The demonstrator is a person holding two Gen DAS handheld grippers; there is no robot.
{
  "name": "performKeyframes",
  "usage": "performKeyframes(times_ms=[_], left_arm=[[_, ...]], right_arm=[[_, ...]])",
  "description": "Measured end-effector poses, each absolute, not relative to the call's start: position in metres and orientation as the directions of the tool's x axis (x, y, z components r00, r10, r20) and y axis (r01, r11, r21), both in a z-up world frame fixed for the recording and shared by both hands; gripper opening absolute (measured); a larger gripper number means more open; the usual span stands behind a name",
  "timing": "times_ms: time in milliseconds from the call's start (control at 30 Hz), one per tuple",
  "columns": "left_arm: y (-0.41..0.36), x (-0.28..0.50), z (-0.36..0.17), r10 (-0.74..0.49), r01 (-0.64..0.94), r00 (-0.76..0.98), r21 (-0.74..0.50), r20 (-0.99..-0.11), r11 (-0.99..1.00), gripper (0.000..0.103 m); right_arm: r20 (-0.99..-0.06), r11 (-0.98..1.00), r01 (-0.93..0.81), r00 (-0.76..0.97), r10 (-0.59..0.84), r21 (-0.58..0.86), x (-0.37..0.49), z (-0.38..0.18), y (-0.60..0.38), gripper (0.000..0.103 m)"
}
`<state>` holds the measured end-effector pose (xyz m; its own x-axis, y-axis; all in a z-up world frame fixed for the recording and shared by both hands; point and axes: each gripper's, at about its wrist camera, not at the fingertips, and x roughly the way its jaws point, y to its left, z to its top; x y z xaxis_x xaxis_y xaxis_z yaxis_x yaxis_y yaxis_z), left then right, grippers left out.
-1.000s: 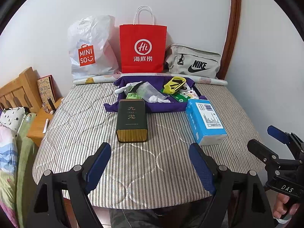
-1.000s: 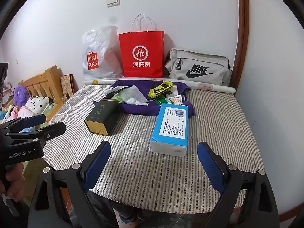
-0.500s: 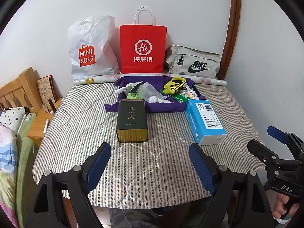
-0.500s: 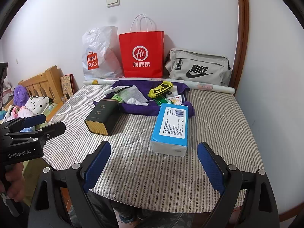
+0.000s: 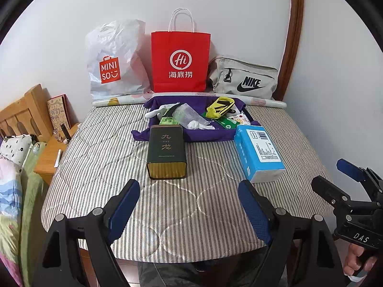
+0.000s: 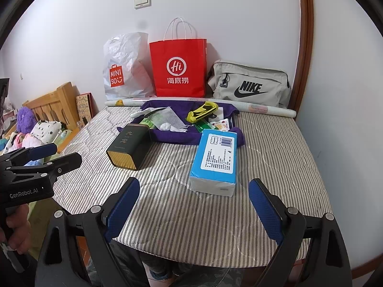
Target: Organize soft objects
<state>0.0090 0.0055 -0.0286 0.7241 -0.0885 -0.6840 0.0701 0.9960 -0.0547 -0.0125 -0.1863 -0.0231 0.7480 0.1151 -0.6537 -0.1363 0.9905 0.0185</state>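
Note:
A blue tissue pack [image 5: 259,151] [image 6: 216,160] lies on the striped mattress [image 5: 100,157] [image 6: 275,167], right of a dark green tin [image 5: 166,151] [image 6: 129,147]. Behind them a purple cloth [image 5: 205,135] [image 6: 172,137] carries a yellow pouch [image 5: 220,107] [image 6: 203,112], a clear mesh bag [image 5: 188,114] [image 6: 167,120], white tissue and small packets. My left gripper [image 5: 189,209] [image 6: 52,154] stands open over the near edge, empty. My right gripper [image 6: 194,208] [image 5: 335,174] is open too, just short of the tissue pack, holding nothing.
Against the back wall stand a white Miniso bag [image 5: 115,59], a red paper bag [image 5: 180,61] and a grey Nike bag [image 5: 244,77], with a rolled sheet [image 5: 263,101] before them. A wooden headboard [image 5: 21,112], nightstand [image 5: 51,153] and bedding sit left.

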Motion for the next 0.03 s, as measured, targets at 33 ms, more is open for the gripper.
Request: performKeyframes(times_ms=[33], left_arm=[[0.0058, 0.0082, -0.0283, -0.090, 0.071, 0.726, -0.056, -0.682, 0.996, 0.083]], right_arm=[[-0.654, 0.990, -0.137, 0.748, 0.116, 0.018, -0.0124, -0.0233, -0.1864, 0.092]])
